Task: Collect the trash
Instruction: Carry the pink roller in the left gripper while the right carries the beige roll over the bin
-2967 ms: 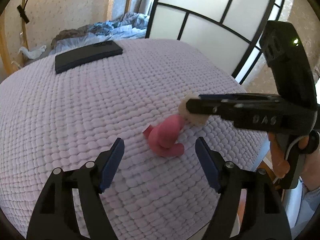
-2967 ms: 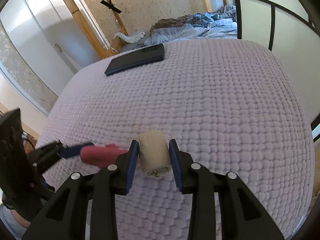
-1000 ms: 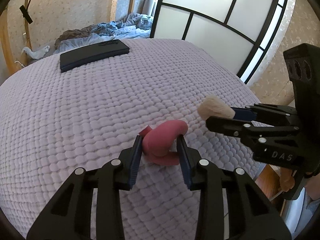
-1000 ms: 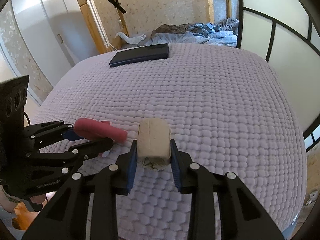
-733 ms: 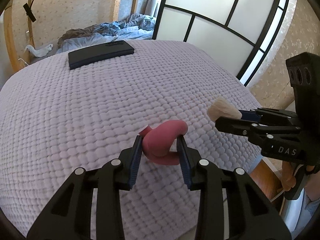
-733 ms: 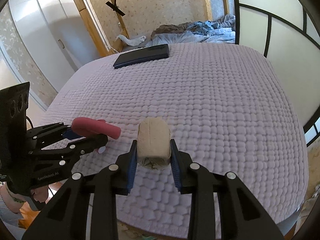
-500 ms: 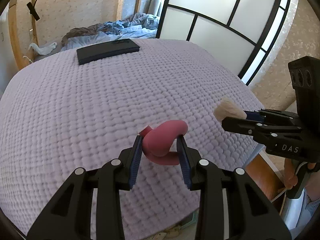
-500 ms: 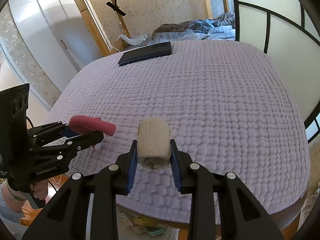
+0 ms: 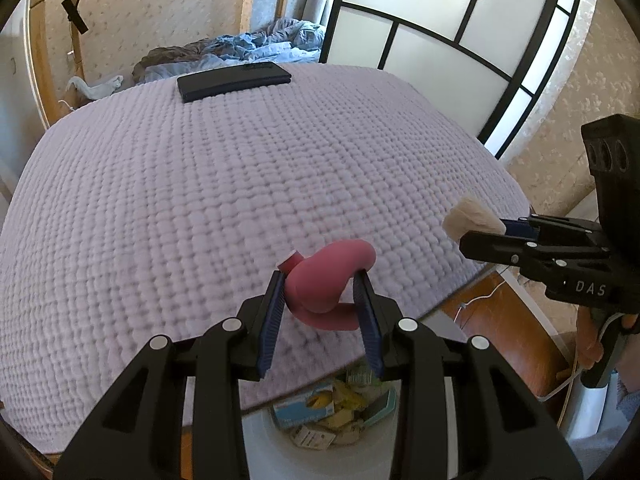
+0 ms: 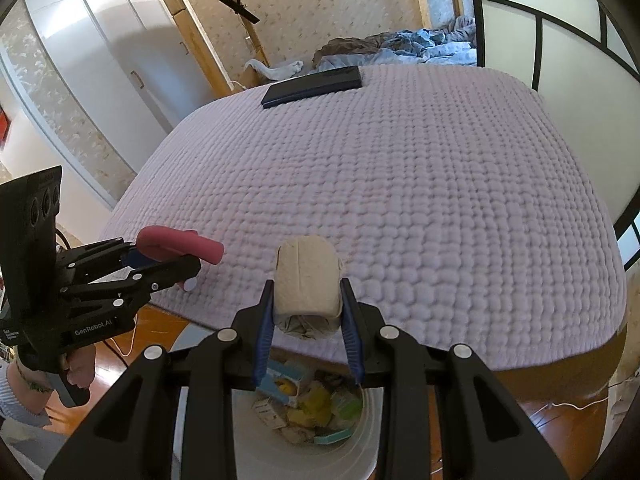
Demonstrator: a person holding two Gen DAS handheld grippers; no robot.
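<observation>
Both grippers have drawn back over the white bin [image 10: 372, 436], left fingers [image 9: 272, 312] pinching pink trash [image 9: 324, 280], right fingers [image 10: 266, 320] beige wad [image 10: 308, 280].

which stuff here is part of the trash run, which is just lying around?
Job: pink curved piece in left claw; beige roll in right claw; white bin holding trash.
Lying about: dark flat case, rumpled blue bedding.

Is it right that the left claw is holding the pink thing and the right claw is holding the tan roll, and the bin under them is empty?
Not quite: the bin is not empty. The right wrist view shows boxes and wrappers inside it. The rest is right: the left claw holds the pink thing, and the right claw holds the tan roll.
</observation>
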